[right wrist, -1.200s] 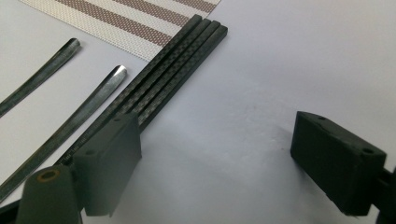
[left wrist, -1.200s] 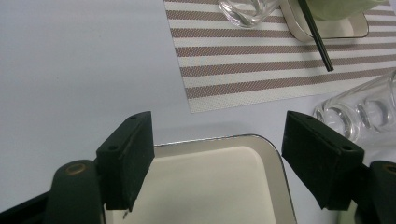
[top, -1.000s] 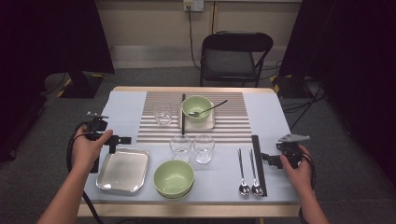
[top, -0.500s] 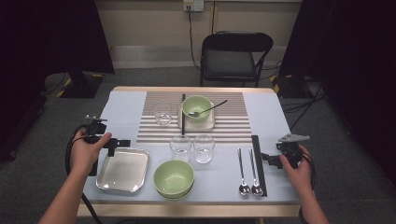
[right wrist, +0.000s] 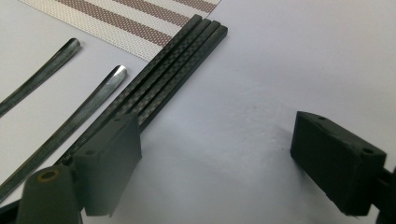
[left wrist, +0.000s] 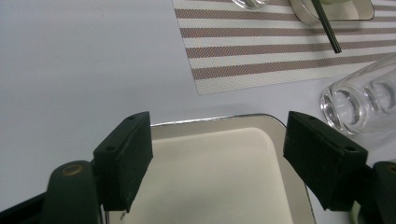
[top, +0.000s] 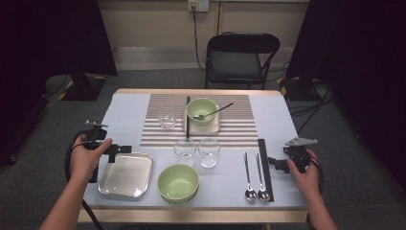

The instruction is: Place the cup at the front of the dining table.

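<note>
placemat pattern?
White with brown stripes; the placemat shows best in the high view.

From my feed I see a table [top: 129,98] with a pale blue top and a light wooden edge, standing on grey carpet [top: 158,79]. Behind it, a black folding chair [top: 242,55] faces the table's far side. The far wall [top: 153,28] is cream, with a lighter skirting band [top: 158,57] low down. An outlet [top: 198,5] sits up on it, and a cable [top: 195,26] drops from it. Black curtains [top: 48,33] hang at both sides. The light is dim and even.
</note>
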Motion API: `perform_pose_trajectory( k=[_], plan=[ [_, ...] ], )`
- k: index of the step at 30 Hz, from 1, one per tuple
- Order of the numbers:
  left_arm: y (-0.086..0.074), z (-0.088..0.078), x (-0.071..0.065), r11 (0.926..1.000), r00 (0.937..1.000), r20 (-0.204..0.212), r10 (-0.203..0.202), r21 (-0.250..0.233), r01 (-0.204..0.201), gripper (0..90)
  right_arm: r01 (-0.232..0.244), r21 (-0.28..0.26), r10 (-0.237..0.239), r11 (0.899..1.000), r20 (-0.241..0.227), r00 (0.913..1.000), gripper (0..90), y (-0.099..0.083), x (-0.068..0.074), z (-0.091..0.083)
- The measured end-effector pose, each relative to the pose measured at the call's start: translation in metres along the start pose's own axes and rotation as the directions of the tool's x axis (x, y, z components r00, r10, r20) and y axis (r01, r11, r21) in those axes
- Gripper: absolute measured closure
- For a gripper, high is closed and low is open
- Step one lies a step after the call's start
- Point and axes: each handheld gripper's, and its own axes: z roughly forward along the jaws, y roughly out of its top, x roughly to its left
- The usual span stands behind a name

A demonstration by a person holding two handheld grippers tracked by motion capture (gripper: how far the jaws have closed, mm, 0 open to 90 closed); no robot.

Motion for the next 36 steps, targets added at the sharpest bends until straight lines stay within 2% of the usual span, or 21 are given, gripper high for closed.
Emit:
perform_pose_trajectory(
  k=[5,21,36],
  plan=[
    [-0.003,0.000,0.002,0.9999,1.0000,0.000,-0.009,-0.007,0.009,23.9,0.001,0.000,-0.001,1.000,0.000,1.0000,15.3,0.000,0.000,0.000],
    [-0.009,0.001,0.005,1.0000,1.0000,-0.007,-0.001,0.003,0.001,23.9,-0.001,0.000,0.001,1.000,0.000,1.0000,15.3,0.000,0.000,0.000],
    [-0.013,0.001,0.004,0.9998,0.9997,-0.010,0.020,0.003,-0.020,23.9,0.000,0.000,0.000,1.000,0.001,1.0000,15.3,0.000,0.000,0.000]
  ],
)
